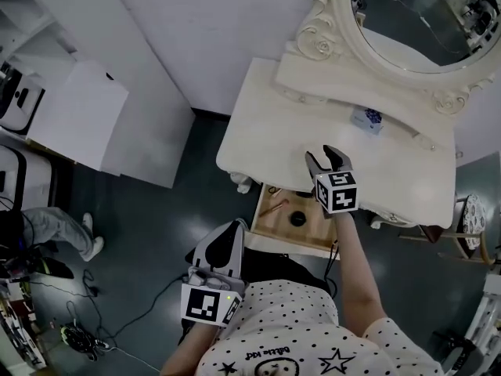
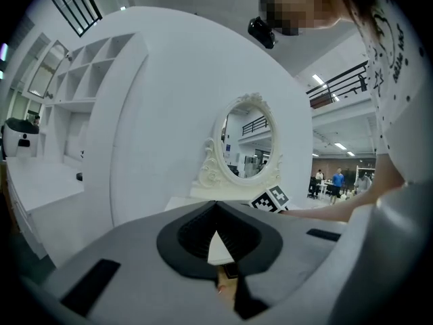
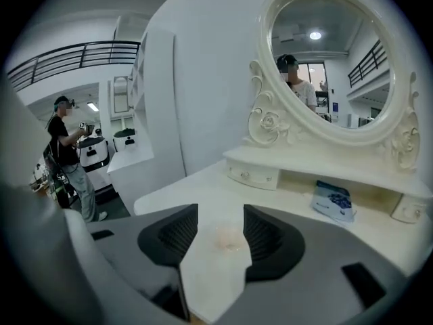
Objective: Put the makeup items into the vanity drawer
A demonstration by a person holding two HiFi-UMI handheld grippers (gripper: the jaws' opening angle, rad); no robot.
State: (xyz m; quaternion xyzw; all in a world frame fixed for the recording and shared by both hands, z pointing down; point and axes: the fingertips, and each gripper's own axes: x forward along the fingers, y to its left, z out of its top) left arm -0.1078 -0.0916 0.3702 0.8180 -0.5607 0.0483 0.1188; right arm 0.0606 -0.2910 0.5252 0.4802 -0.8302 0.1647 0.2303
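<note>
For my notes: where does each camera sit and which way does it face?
Head view: on the head, steeply down at vanity, open drawer; shows left gripper, right gripper, arm, shirt.
Left gripper view: on that gripper, along shut jaws to mirror; arm, shirt show.
Right gripper view: on that gripper, along open jaws to mirror, packet.
Shared: all see the mirror.

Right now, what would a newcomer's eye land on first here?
The ornate oval mirror at the back of the cream vanity table dominates. Under the table's front edge the drawer stands open with a round black item inside, and the right gripper hangs over that edge, jaws apart. A blue-and-white packet lies below the mirror.
</note>
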